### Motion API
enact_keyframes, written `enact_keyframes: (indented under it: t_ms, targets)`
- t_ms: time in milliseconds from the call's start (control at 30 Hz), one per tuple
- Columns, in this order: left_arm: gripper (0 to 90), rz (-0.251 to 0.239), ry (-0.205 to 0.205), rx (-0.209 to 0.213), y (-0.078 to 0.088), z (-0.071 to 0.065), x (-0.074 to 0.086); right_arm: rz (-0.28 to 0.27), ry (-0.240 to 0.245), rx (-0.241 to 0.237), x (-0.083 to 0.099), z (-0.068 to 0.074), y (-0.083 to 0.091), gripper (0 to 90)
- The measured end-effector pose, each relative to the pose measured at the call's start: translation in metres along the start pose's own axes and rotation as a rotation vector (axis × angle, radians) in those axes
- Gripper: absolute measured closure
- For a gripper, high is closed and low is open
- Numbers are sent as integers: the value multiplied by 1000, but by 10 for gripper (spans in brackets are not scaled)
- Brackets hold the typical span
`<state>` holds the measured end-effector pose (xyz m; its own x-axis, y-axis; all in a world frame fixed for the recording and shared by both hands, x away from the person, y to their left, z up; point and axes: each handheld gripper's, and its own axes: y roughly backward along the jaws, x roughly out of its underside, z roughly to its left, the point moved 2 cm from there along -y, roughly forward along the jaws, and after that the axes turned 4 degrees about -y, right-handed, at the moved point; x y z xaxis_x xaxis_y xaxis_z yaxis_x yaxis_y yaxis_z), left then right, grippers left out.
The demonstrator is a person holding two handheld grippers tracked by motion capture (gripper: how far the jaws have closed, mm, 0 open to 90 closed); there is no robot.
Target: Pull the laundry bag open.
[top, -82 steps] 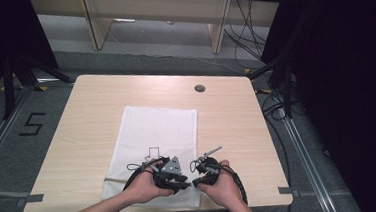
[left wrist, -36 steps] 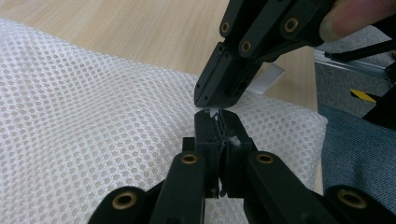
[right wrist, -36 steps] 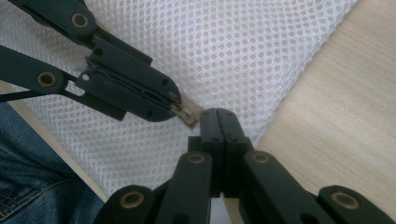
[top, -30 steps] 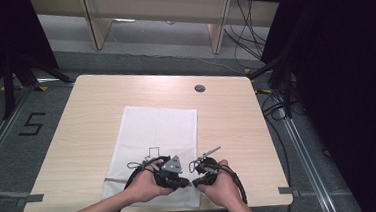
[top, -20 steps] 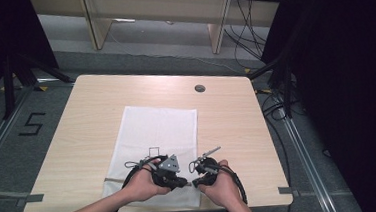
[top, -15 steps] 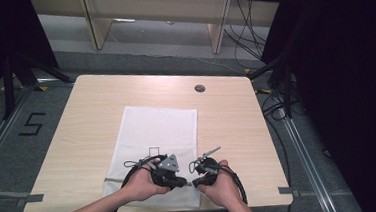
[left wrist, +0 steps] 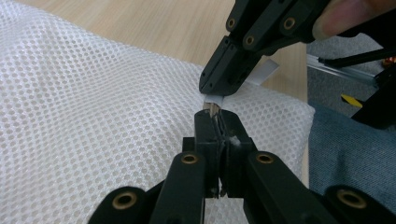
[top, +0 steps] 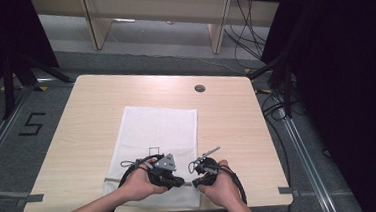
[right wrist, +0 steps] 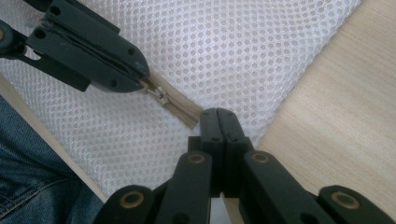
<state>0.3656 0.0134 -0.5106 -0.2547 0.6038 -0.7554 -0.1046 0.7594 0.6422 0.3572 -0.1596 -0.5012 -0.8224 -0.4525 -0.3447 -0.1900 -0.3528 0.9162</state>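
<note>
A white mesh bag (top: 158, 133) lies flat on the wooden table (top: 100, 102), with its beige zipper (right wrist: 180, 109) along the near edge. My left gripper (top: 180, 182) is shut on the small metal zipper pull (right wrist: 161, 95), which also shows at the gripper's own jaw tips (left wrist: 214, 111). My right gripper (top: 196, 181) faces it tip to tip, shut on the end of the bag's zipper tape (right wrist: 194, 120), where a white tab (left wrist: 215, 99) sticks out. In the right gripper view my right gripper (right wrist: 217, 115) sits at the bag's corner, and the left gripper (right wrist: 140, 74) comes in from the upper left.
The person's hands and forearms enter at the near table edge, and blue jeans (right wrist: 32, 177) show below it. A round cable hole (top: 200, 88) sits at the far right of the table. Desk legs, cables and dark equipment stand beyond and to the right.
</note>
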Motion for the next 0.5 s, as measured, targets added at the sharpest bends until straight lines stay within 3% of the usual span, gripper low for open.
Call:
enact_keyframes:
  t_ms: [33,267,300,367,500]
  targets:
    - [872,4,-2,-3,1,0,0,-11,21,-9,0,-1,-1,900]
    - [872,7,-5,-6,0,0,1,-2,4,2,0,0,0,900]
    - [872,13,-26,-4,1,0,1,-20,39,-4,-1,-1,-2,900]
    - [872,13,-34,-4,1,1,0,-21,52,-2,-1,-2,-2,900]
    - [872,15,-15,-6,2,0,1,-13,30,3,0,0,-1,900]
